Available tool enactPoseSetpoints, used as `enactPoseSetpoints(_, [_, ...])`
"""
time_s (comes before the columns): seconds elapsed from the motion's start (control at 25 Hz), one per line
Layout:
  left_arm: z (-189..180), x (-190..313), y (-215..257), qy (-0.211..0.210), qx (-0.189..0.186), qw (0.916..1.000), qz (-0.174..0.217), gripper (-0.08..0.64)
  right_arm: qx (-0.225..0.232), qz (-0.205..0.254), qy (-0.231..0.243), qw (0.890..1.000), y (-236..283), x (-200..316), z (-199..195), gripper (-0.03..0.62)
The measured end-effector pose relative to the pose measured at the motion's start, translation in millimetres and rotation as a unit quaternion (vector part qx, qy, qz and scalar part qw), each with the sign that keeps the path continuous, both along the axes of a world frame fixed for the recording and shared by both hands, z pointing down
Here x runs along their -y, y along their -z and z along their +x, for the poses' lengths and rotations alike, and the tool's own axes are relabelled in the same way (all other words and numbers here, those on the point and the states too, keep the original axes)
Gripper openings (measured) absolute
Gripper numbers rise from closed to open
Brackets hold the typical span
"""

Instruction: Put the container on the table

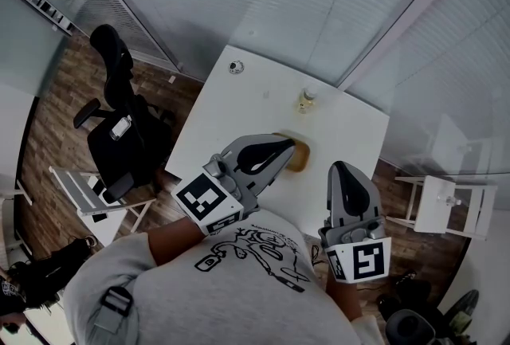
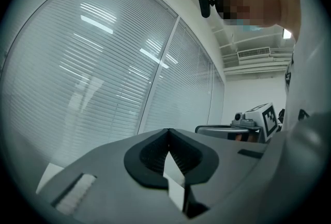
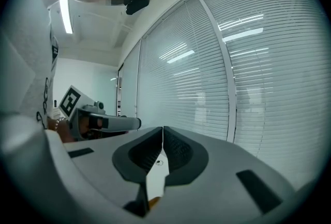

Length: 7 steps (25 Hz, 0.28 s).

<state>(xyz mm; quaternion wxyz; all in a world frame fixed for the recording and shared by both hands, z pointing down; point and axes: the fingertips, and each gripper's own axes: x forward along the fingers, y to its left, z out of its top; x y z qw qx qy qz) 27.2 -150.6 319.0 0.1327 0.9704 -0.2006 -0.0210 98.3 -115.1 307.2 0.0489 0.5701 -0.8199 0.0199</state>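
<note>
A white table (image 1: 239, 116) stands in front of me in the head view. On its far side is a small yellowish bottle with a white cap (image 1: 306, 100). A brown round object (image 1: 302, 157) lies near the table's near edge, partly hidden by my left gripper (image 1: 291, 143), which hovers over it, shut and empty. My right gripper (image 1: 343, 166) is held to the right of the brown object, also shut with nothing in it. In both gripper views the jaws meet at the tips (image 2: 167, 132) (image 3: 162, 130) and point at window blinds.
A small round item (image 1: 235, 66) sits at the table's far left corner. A black office chair (image 1: 119, 124) and a white folding chair (image 1: 92, 194) stand left of the table, and a white chair (image 1: 446, 204) stands to its right. Glass walls with blinds lie behind.
</note>
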Motion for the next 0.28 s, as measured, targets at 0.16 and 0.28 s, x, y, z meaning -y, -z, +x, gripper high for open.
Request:
enactPoseSetpoints(0.16, [0.2,-0.7,-0.7,-0.001,-0.001,1.0000,-0.001,0.005,0.001,0.001,0.000,1.000,-0.1,0.4,-0.7,0.009])
enactPoseSetpoints(0.28, [0.9,-0.8,-1.0,-0.003,-0.002,1.0000,-0.002,0.005,0.002,0.001,-0.002,1.000,0.9,1.3,-0.6,0.009])
